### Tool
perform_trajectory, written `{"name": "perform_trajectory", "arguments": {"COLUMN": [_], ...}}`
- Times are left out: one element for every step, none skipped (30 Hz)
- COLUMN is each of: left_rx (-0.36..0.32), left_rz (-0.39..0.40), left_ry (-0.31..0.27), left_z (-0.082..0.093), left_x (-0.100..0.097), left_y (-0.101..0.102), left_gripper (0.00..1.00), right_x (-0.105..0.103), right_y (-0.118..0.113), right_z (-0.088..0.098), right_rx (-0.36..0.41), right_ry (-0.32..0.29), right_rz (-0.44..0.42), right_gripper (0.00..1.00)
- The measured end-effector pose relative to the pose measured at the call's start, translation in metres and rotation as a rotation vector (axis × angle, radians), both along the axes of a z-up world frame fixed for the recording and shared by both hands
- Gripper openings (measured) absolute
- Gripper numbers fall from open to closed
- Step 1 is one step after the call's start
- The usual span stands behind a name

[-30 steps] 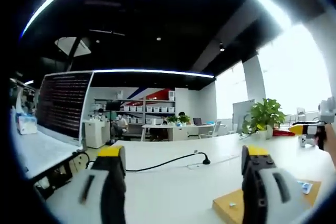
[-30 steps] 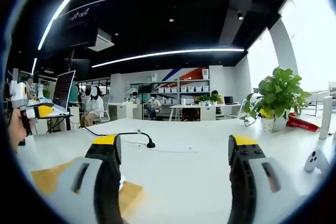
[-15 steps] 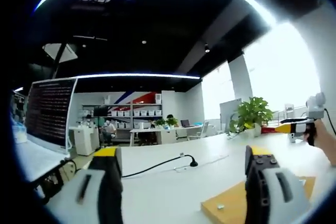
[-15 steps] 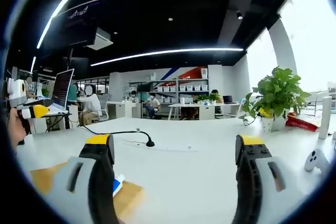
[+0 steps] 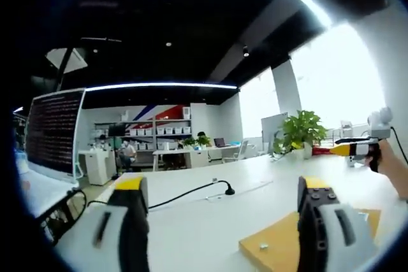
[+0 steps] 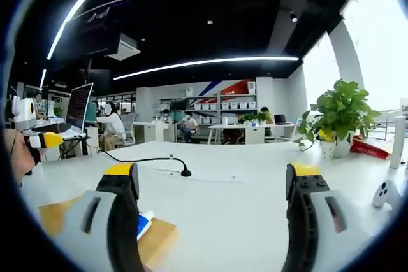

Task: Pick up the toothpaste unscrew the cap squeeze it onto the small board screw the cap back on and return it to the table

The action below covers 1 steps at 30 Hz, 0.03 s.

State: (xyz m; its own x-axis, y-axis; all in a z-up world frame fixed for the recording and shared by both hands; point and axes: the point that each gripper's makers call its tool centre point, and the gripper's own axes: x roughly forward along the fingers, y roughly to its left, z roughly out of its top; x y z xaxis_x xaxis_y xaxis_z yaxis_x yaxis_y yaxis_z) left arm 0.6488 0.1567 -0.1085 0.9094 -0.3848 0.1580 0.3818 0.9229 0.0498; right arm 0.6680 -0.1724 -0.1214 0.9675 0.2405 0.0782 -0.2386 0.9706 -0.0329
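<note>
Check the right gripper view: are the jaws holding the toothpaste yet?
No. The right gripper has its jaws wide apart with only bare white table between them; a blue-and-white item lies on the wooden board.

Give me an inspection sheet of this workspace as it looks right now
Surface: broad white table, mostly bare.
Job's things: flat wooden board with a small pale speck on it; in the right gripper view a blue-and-white item lies on it, too hidden to identify.
Clutter: white handheld controller; green potted plant; red flat object beside it.
Grippers: left tongs open, empty; right tongs open, empty.
Cables: black cable ending in a small black base.
Surroundings: open office with shelves, desks, seated people; dark screen at left.
</note>
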Motion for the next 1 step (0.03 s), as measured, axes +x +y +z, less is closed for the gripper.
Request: {"name": "perform_trajectory", "arguments": {"left_rx": [-0.002], "left_rz": [-0.002], "left_ry": [-0.002], "left_z": [0.0005], "left_x": [-0.0006], "left_y": [-0.0005], "left_gripper": [0.99], "right_x": [-0.0001], "right_y": [0.0013], "right_z": [-0.0004], "right_rx": [-0.001], "right_ry": [0.002], "right_rz": [0.005], "right_gripper": [1.0]}}
